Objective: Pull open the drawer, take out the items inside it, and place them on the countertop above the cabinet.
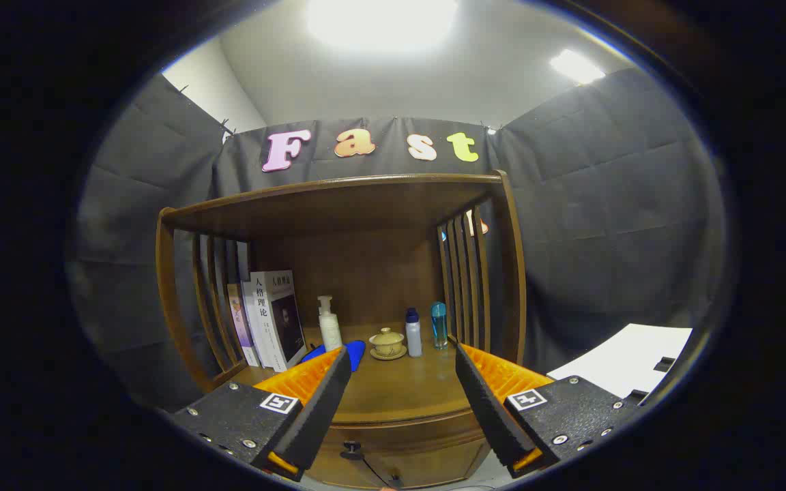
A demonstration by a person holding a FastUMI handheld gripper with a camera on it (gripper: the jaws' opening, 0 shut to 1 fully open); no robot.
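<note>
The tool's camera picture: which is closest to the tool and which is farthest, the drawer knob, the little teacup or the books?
From the open tool:
1. Drawer knob, just below and between the fingers, on the closed drawer front.
2. Teacup, beyond the fingers, mid-countertop on its saucer.
3. Books, standing at the countertop's left side. They look about as far as the teacup, so that order is too close to call.

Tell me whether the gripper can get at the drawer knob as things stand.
Probably yes: the gripper has its jaws open and empty, and the drawer knob sits just below, between them, with nothing in front of it.

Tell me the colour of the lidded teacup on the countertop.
Pale yellow-beige, lidded teacup on a matching saucer; gripper view, beyond the open gripper.
</note>
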